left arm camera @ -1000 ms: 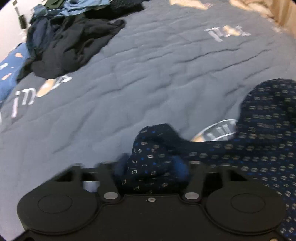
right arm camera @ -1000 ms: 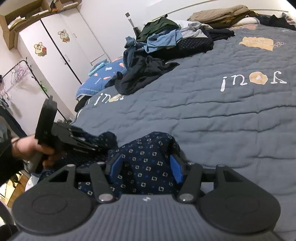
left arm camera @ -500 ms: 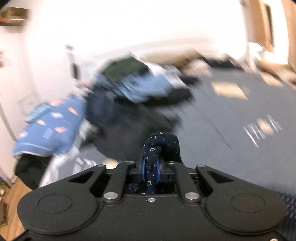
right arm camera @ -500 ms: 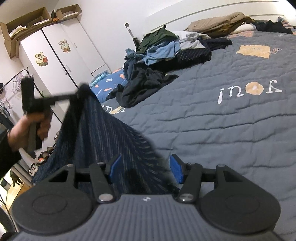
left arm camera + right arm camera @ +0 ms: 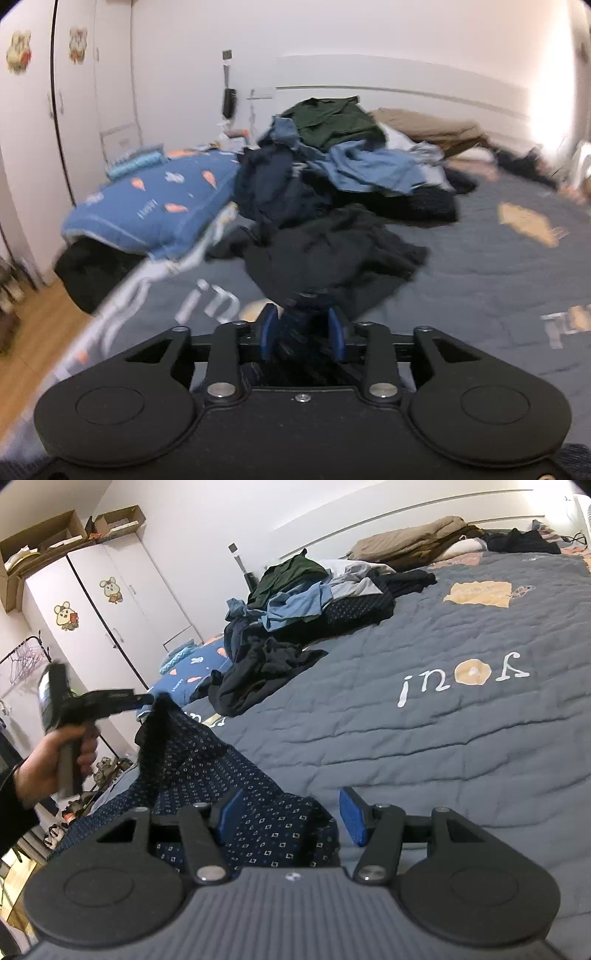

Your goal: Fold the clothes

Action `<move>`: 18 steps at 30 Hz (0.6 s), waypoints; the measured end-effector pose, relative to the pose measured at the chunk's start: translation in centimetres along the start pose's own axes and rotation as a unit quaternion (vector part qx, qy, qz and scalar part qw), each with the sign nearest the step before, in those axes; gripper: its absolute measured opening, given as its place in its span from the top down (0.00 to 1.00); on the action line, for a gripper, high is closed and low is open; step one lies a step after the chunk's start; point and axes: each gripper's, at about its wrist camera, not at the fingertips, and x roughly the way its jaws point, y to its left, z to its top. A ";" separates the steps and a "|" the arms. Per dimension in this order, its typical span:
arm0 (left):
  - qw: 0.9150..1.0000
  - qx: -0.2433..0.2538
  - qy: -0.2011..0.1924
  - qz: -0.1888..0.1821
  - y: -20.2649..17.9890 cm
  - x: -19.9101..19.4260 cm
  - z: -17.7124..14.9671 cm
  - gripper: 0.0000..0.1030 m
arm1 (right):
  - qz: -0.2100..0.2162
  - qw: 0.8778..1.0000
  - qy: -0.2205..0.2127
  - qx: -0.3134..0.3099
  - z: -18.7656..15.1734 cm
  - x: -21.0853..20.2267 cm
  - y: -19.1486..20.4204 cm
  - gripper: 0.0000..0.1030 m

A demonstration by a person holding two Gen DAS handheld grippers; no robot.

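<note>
A navy garment with small square dots [image 5: 207, 760] hangs as a tent above the grey quilt [image 5: 461, 746]. Its peak is pinched in my left gripper [image 5: 149, 700], which a hand [image 5: 51, 764] holds up at the left. In the left wrist view, dark cloth [image 5: 303, 317] fills the gap between the blue pads of that gripper [image 5: 302, 330]. My right gripper [image 5: 290, 814] stands open low at the bed's near side. The garment's lower edge lies loosely between and under its blue pads [image 5: 352, 821], not clamped.
A heap of unfolded clothes [image 5: 295, 598] sits at the far left of the bed, with a black garment [image 5: 332, 254] spilling off it. A blue pillow [image 5: 155, 206], a white wardrobe [image 5: 110, 620] and wooden floor [image 5: 33, 325] lie left. Tan bedding [image 5: 413, 542] is at the back.
My left gripper lifted its corner of the garment off the bed up and to the left, pulling the cloth into a tent. The right gripper stayed low and open.
</note>
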 end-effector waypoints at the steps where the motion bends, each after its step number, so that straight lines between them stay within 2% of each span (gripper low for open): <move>1: 1.000 -0.004 0.003 -0.013 -0.3 -0.9 -0.6 0.57 | -0.002 1.000 0.002 -0.005 0.0 -0.1 0.0 0.45; 5: 0.997 0.002 0.019 -0.077 -2.5 -6.2 -4.0 0.54 | -0.016 0.999 0.018 -0.024 -0.5 -0.4 0.1 0.45; 9: 0.988 -0.004 0.044 -0.148 -5.1 -10.9 -8.5 0.47 | -0.022 0.999 0.027 -0.032 -1.2 -1.0 0.2 0.45; 12: 0.982 -0.020 0.053 -0.178 -6.2 -13.6 -11.6 0.46 | -0.024 0.998 0.033 -0.048 -1.8 -1.8 0.6 0.45; 18: 0.976 -0.052 0.050 -0.207 -6.5 -15.7 -15.7 0.39 | -0.048 0.994 0.051 -0.084 -3.2 -3.1 1.2 0.45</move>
